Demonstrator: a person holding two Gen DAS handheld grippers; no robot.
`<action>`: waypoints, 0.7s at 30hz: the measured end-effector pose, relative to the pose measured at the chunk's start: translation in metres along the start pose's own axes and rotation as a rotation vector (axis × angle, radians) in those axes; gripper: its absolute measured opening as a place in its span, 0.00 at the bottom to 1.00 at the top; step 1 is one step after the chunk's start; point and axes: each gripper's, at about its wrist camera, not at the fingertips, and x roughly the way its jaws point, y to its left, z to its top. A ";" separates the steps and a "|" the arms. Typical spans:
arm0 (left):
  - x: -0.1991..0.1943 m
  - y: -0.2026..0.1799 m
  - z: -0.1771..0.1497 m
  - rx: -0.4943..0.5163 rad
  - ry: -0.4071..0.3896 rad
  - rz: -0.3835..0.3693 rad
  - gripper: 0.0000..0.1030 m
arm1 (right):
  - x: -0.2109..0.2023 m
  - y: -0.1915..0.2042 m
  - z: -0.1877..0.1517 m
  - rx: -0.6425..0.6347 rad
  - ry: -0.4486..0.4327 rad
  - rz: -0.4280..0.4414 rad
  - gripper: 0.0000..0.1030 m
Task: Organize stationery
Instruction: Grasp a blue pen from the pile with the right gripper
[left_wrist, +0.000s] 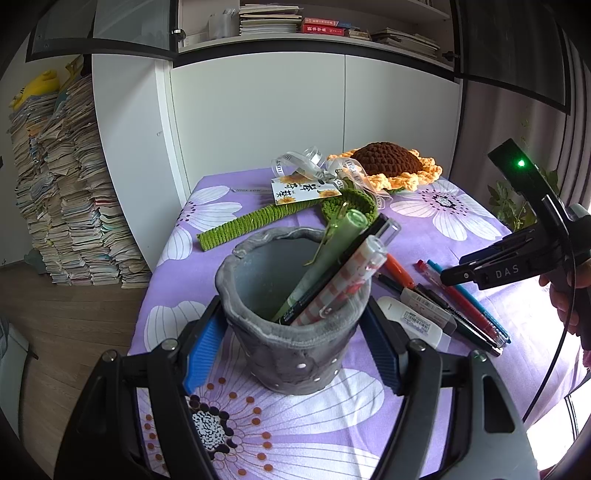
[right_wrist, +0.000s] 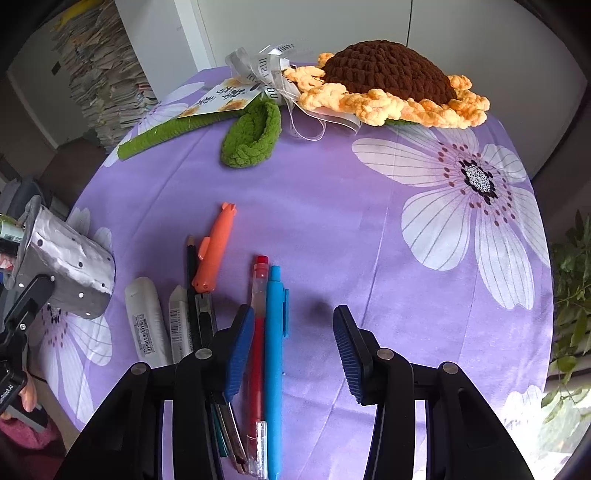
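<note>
Left gripper (left_wrist: 295, 343), frame bottom-center, I've got clamped on grey pen holder (left_wrist: 291, 332) w/ pens inside. Right gripper (right_wrist: 293, 347) jaws apart over red pen (right_wrist: 257, 332) & blue pen (right_wrist: 274, 354), lower center on purple tablecloth (right_wrist: 332, 229).

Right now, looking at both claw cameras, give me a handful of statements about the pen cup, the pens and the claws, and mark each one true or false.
1. The left claw has its fingers on either side of the grey pen cup. True.
2. The pen cup is empty. False: it holds several pens, among them a green one and a checked one.
3. The blue pen and the red pen lie side by side on the purple cloth. True.
4. The right claw is shut on the orange pen. False: it is open and holds nothing; the orange pen lies on the cloth.
5. The crochet sunflower sits inside the pen cup. False: it lies at the far end of the table.
</note>
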 end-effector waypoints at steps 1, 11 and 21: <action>0.000 0.000 0.000 0.000 0.000 0.000 0.69 | -0.001 -0.002 -0.001 0.009 0.001 -0.001 0.45; 0.001 0.000 0.000 -0.006 -0.001 -0.001 0.69 | -0.005 -0.010 -0.005 0.030 0.000 0.000 0.45; 0.000 0.001 -0.001 -0.007 -0.003 -0.003 0.69 | -0.007 -0.017 -0.003 0.049 0.007 -0.067 0.45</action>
